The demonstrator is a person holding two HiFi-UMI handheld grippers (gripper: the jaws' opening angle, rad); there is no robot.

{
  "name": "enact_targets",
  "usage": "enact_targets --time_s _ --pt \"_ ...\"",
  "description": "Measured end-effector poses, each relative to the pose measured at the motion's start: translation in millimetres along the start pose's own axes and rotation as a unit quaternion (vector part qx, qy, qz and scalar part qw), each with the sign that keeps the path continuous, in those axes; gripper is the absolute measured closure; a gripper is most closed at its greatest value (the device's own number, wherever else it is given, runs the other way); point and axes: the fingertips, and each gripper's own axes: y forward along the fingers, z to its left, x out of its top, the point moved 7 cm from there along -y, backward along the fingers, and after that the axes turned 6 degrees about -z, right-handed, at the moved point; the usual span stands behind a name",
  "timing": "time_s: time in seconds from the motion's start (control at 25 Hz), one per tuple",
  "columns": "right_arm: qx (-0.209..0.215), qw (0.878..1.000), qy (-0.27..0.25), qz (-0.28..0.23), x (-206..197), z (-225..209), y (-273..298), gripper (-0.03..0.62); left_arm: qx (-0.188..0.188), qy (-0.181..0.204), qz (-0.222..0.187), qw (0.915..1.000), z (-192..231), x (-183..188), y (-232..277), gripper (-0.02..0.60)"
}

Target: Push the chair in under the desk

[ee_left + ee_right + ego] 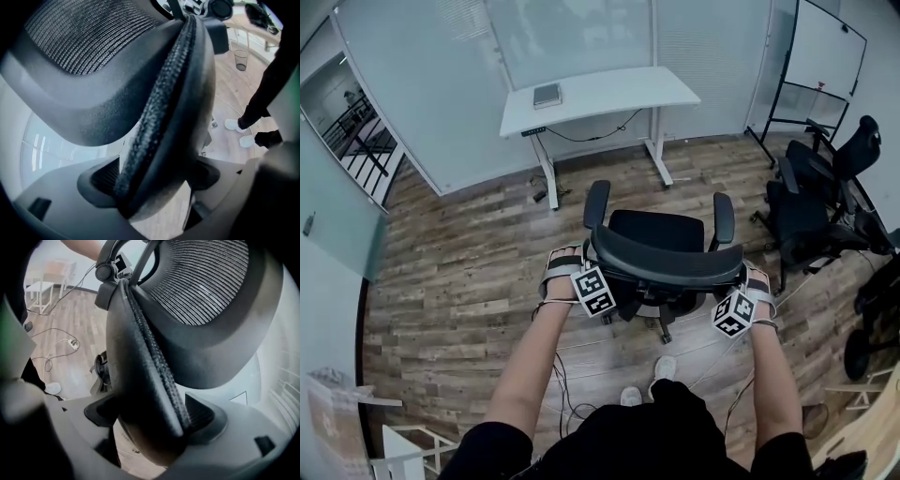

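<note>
The left gripper point(586, 265) and the right gripper point(744, 284) clamp the two ends of the backrest point(666, 261) of the chair point(661, 230), which stands on the wood floor facing the desk point(600, 94), well apart from it. In the left gripper view the padded rim sits pinched between both pads point(105, 178) – firm, slightly yielding. The right gripper view shows the same bite. The chair probably rolls easily yet may swivel – so push evenly from both ends

Mesh, plastic, wood
Woven mesh and a smooth matt plastic rim on the black office chair point(656, 230); smooth white counter point(609, 94); brown wood floor point(459, 272).
</note>
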Motion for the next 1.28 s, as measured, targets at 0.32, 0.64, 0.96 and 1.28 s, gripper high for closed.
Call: enact_targets --time_s 0.32,0.64,0.96,1.28 --pt "0.033 0.999 -0.027 -0.002 9.1 -32.4 44.4 0.164 -0.006 -0.002 0.015 0.9999 33.7 -0.8 31.5 0.152" --pt "0.049 0.998 -0.04 -0.011 10.6 -67.4 98.4 0.149 0.005 -0.017 0.036 0.9992 64.0 2.9 67.6 0.152" --pt "0.068 0.996 -0.053 -0.024 18.1 -98.7 147.9 0.143 0.003 -0.031 0.055 0.998 90.0 2.5 96.9 0.152" --pt "0.077 0.994 -0.068 -0.022 25.2 -130.8 193.9 0.145 0.033 -0.052 0.052 0.9967 121.5 3.8 129.9 0.15"
